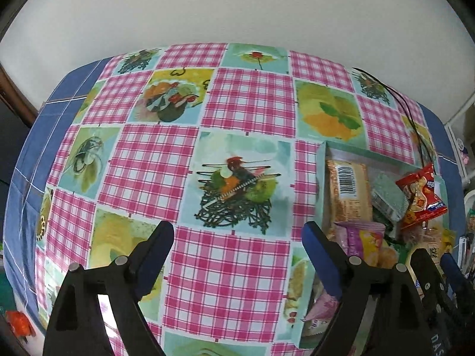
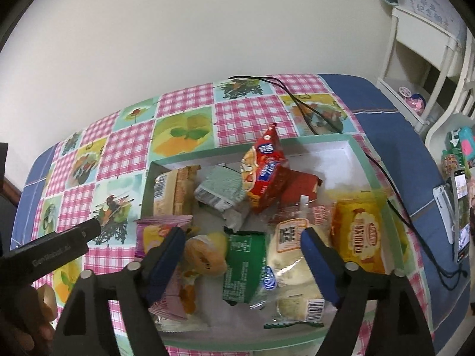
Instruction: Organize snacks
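A shallow box point(image 2: 360, 160) with a mint-green rim and white inside sits on a tablecloth point(image 1: 237, 101) of pink gingham and fruit-picture squares, and it holds a loose heap of snack packets. The right gripper point(image 2: 242, 238) hovers over the near half of the box with its blue-padded fingers point(image 2: 164, 256) spread wide and nothing between them. Below the gap lie a green packet point(image 2: 242, 262) and, touching it on the right, a clear-wrapped pale bun point(image 2: 292, 264). Under the left finger is a pink packet point(image 2: 154, 233) beside a small round yellow cake point(image 2: 204, 253). A yellow biscuit packet point(image 2: 357, 237) lies just right of the right finger. Further back, a red cracker packet point(image 2: 264, 169) stands tilted on end, leaning over a grey-green wrapped bar point(image 2: 221, 188), and a tan wafer pack point(image 2: 175, 191) rests against the box's left wall. A black cable point(image 2: 383, 175) runs across the cloth and past the box's far right corner.

The left gripper point(image 1: 237, 238) hangs over bare tablecloth to the left of the box, its fingers likewise wide apart and empty; the box edge and the red packet show at the right of its view. A phone point(image 2: 461, 213) stands at the table's right edge, and a white shelf unit point(image 2: 415, 35) is beyond it
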A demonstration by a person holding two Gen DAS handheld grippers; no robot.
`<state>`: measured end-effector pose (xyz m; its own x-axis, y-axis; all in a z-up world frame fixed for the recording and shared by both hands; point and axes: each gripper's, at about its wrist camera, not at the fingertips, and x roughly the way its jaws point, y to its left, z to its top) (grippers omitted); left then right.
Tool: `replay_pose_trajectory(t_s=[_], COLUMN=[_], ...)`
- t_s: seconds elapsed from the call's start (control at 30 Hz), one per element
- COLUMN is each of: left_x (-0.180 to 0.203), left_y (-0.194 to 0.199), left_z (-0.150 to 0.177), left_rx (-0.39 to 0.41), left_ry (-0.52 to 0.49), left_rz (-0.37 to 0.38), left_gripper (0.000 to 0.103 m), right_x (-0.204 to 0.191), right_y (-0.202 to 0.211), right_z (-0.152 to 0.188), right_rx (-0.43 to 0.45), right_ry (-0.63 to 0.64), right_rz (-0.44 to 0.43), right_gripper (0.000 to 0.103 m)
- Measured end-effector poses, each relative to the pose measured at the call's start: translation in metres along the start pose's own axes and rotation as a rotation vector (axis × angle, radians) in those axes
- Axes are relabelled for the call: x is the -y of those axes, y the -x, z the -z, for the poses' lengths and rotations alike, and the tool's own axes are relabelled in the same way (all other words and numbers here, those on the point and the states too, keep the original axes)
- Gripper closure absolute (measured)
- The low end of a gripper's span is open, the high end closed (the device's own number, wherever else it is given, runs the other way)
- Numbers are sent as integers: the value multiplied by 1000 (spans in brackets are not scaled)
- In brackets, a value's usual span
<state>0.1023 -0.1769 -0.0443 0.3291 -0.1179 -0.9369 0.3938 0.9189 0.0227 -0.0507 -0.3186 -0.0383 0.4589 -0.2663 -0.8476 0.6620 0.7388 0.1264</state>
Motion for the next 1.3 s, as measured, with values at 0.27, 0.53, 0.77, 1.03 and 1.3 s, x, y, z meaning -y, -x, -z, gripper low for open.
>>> replay_pose_trajectory(t_s=[0.27, 0.53, 0.77, 1.03, 1.3], left_x=[-6, -12, -17, -26, -18], left_y=[-6, -10, -5, 14, 40], left_z=[0, -1, 5, 20, 43], left_rx=[6, 18, 35, 82, 127], left_ry=[13, 40, 60, 83, 9], left_rz=[-17, -17, -99, -143, -201], left_gripper=[10, 2, 2, 2, 2], right_x=[1, 5, 8, 9, 8], right_y=[-3, -1, 7, 19, 33], right_z=[-1, -1, 0, 6, 22], right_rx=[5, 49, 99, 126, 134], right_ry=[-11, -37, -46, -44, -44], right_rz=[15, 30, 26, 28, 2], right_gripper=[0, 0, 0, 0, 0])
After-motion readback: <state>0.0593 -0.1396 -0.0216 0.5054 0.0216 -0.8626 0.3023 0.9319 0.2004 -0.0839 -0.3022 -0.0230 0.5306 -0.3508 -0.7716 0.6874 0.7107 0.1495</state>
